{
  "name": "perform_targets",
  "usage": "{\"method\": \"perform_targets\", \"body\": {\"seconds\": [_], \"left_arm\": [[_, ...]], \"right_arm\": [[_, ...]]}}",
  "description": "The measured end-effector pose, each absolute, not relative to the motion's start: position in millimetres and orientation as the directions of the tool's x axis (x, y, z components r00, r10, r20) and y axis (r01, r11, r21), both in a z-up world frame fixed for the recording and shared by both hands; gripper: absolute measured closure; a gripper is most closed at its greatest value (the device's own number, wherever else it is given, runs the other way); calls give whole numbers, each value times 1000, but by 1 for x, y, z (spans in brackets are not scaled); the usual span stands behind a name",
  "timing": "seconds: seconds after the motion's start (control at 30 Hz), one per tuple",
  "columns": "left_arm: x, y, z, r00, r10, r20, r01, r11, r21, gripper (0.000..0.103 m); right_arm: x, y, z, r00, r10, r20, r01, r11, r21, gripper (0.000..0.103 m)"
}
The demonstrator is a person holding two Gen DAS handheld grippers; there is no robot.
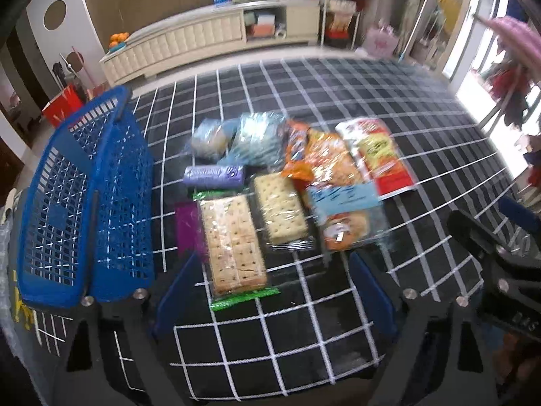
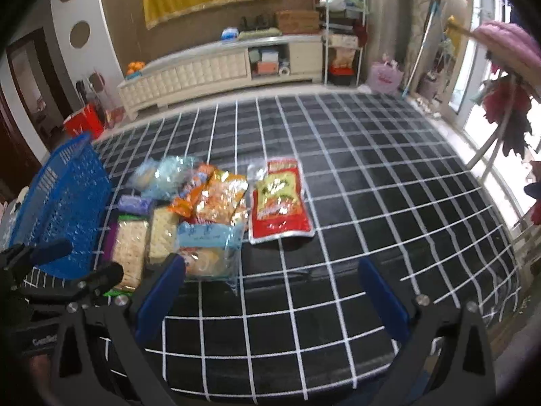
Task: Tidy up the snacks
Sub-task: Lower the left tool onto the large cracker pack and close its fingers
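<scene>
In the left wrist view, the left gripper [image 1: 274, 291] is held above the checked cloth [image 1: 338, 101] with its blue fingers [image 1: 175, 294] spread apart and nothing between them. A cracker pack with green ends [image 1: 233, 243] lies just ahead, between the fingers in the picture. A second cracker pack [image 1: 279, 209] lies beside it, then an orange bag [image 1: 334, 182] and a red and yellow bag [image 1: 378, 155]. A purple bar [image 1: 214, 175] and pale blue packets [image 1: 250, 138] lie behind. A blue basket [image 1: 84, 203] stands at the left.

In the right wrist view, the right gripper [image 2: 270, 287] is likewise seen wide apart and empty over the cloth. The snacks are grouped ahead to its left, the red and yellow bag [image 2: 279, 203] nearest its centre line, the basket [image 2: 64, 199] beyond them.
</scene>
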State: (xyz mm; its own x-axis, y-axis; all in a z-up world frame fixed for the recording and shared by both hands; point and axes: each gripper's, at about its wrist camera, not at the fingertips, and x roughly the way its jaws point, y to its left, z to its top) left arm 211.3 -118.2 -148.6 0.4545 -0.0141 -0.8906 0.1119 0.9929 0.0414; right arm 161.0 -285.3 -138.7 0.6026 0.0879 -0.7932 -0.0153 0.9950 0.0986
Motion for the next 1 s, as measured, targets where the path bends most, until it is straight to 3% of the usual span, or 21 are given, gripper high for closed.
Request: {"method": "perform_targets", "body": {"seconds": [0.1, 0.23, 0.53, 0.57, 0.7, 0.83, 1.0], "left_arm": [[223, -115, -166, 411, 0, -911, 104, 994, 46, 16], [238, -107, -186, 356, 26, -934, 75, 996, 57, 27], [256, -95, -225, 270, 150, -951, 69, 982, 174, 29], [257, -94, -228, 260, 149, -954, 71, 982, 173, 33], [259, -92, -235, 240, 111, -964, 84, 987, 135, 33], [262, -83, -237, 243, 72, -967, 80, 992, 94, 46], [258, -79, -229, 258, 78, -963, 66, 993, 98, 48]], "right_arm": [[172, -286, -151, 579, 121, -806, -28, 991, 128, 0], [182, -281, -165, 552, 144, -822, -50, 989, 140, 0], [189, -273, -182, 526, 184, -830, -55, 981, 184, 0], [189, -271, -184, 521, 184, -833, -55, 982, 183, 0], [187, -269, -187, 510, 180, -841, -58, 983, 175, 0], [184, -269, -185, 511, 167, -843, -47, 985, 167, 0], [180, -269, -182, 508, 150, -848, -42, 988, 150, 0]]}}
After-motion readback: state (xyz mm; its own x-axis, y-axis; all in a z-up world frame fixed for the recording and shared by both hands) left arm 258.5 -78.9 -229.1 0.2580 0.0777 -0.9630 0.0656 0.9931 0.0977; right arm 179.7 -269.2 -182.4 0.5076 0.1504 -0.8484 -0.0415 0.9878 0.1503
